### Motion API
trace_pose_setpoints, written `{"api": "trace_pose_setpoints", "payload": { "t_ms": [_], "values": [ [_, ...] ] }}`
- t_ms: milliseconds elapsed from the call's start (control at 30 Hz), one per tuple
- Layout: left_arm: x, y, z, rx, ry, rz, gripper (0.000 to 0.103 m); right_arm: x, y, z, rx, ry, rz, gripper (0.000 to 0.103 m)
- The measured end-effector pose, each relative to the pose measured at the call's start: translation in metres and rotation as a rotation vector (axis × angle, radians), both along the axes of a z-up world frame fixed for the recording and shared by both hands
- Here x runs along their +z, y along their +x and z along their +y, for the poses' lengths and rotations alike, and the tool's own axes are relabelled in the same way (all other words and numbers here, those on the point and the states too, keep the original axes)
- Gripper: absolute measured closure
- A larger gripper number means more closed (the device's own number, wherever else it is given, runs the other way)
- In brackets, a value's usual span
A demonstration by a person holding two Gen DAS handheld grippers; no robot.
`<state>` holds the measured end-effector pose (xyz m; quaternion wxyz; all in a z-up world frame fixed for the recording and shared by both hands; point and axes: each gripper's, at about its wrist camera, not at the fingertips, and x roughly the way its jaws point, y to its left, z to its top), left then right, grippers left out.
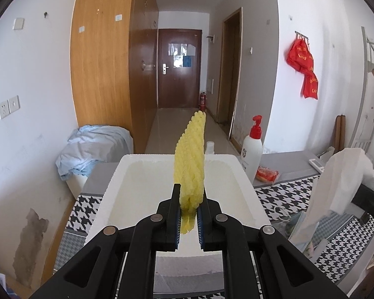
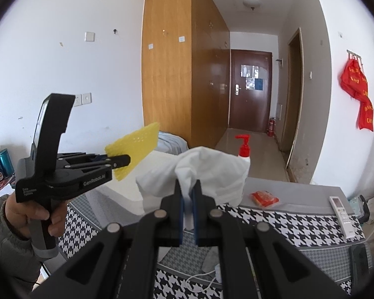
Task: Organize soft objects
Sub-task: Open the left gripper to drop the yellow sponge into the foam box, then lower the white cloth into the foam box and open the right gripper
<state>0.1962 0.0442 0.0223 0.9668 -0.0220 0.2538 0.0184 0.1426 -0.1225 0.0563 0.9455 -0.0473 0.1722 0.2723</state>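
A yellow foam net sleeve (image 1: 189, 159) sticks forward out of my left gripper (image 1: 190, 189), which is shut on its near end. It hangs over the open white foam box (image 1: 107, 194). The right wrist view shows the same net (image 2: 137, 142) held in the left gripper (image 2: 127, 160) by a person's hand (image 2: 35, 214), to the left of the box (image 2: 127, 194). My right gripper (image 2: 188, 184) is shut on a bunched white cloth (image 2: 212, 174), lifted above the table. In the left wrist view that cloth (image 1: 336, 182) is at the right edge.
The table has a houndstooth cover (image 1: 286, 199). A white pump bottle with a red top (image 1: 253, 157) and a red packet (image 1: 266, 174) lie behind the box. A remote (image 2: 341, 214) and a white cable (image 2: 202, 279) are on the table. A blue cloth heap (image 1: 92, 149) is at the left.
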Motion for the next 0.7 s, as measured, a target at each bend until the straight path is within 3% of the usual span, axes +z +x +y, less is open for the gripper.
{"api": "trace_pose_setpoints", "payload": {
  "t_ms": [67, 133, 200, 367, 700],
  "values": [
    [0.000, 0.001, 0.000, 0.005, 0.008, 0.001, 0.083, 0.001, 0.001, 0.001, -0.005, 0.001, -0.001, 0.095],
    [0.000, 0.000, 0.000, 0.004, 0.007, -0.002, 0.064, 0.001, 0.003, 0.000, -0.007, 0.002, -0.001, 0.095],
    [0.001, -0.003, 0.001, 0.008, 0.011, -0.017, 0.037, 0.001, 0.003, 0.001, -0.010, -0.001, 0.001, 0.095],
    [0.003, -0.012, 0.002, 0.031, 0.027, -0.065, 0.006, 0.001, 0.003, 0.003, -0.008, -0.003, 0.000, 0.095],
    [0.014, -0.031, 0.013, 0.043, 0.018, -0.127, 0.001, 0.007, 0.004, 0.008, -0.001, -0.005, -0.018, 0.095]
  ]
}}
